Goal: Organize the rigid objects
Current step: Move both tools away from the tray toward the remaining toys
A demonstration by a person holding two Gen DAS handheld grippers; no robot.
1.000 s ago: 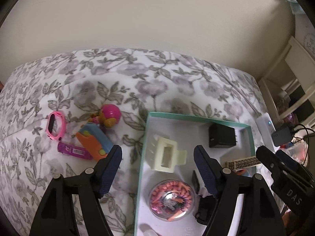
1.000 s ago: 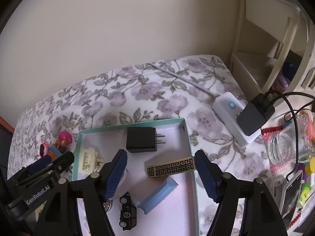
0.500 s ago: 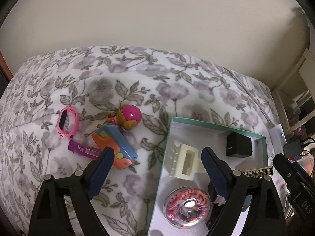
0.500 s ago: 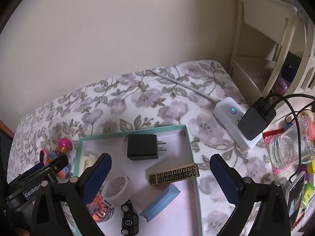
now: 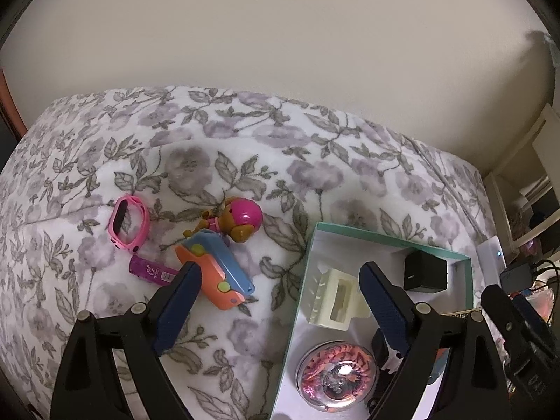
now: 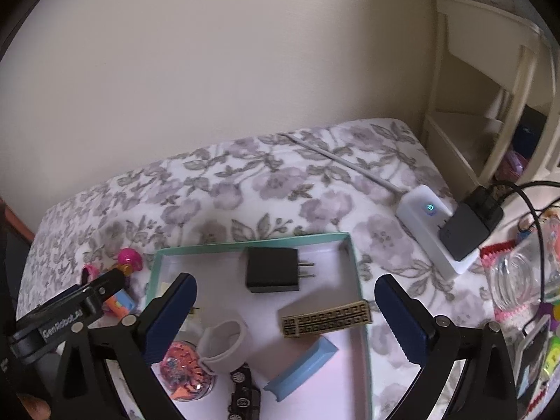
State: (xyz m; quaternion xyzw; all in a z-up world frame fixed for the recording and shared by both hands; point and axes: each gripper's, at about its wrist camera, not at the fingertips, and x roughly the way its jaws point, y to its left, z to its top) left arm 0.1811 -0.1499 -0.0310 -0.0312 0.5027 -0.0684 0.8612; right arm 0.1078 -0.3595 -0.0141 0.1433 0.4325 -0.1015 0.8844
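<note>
A teal-rimmed box [image 5: 388, 238] [image 6: 354, 262] lies on the floral bedspread. It holds a black charger [image 6: 272, 270], a cream clip [image 5: 336, 297], a glitter ball [image 5: 336, 378], a gold patterned bar [image 6: 327, 318], a white ring [image 6: 225, 346], a blue block [image 6: 301, 367] and a toy car [image 6: 241, 395]. Left of the box lie an orange-blue toy [image 5: 213, 273], a pink-helmet figure [image 5: 234, 220], a pink watch [image 5: 127, 222] and a purple tube [image 5: 150, 271]. My left gripper [image 5: 276, 308] is open and empty over the box's left edge. My right gripper [image 6: 285, 318] is open and empty above the box.
A white power strip [image 6: 434, 227] with a black plug [image 6: 469, 225] lies right of the box. A glass jar [image 6: 518, 280] and small clutter sit at the far right. A cream shelf [image 6: 490, 98] stands by the wall.
My left gripper has moved left, bringing the toys on the bedspread more into view. My right gripper has opened wider and pulled back from the box, uncovering the white ring.
</note>
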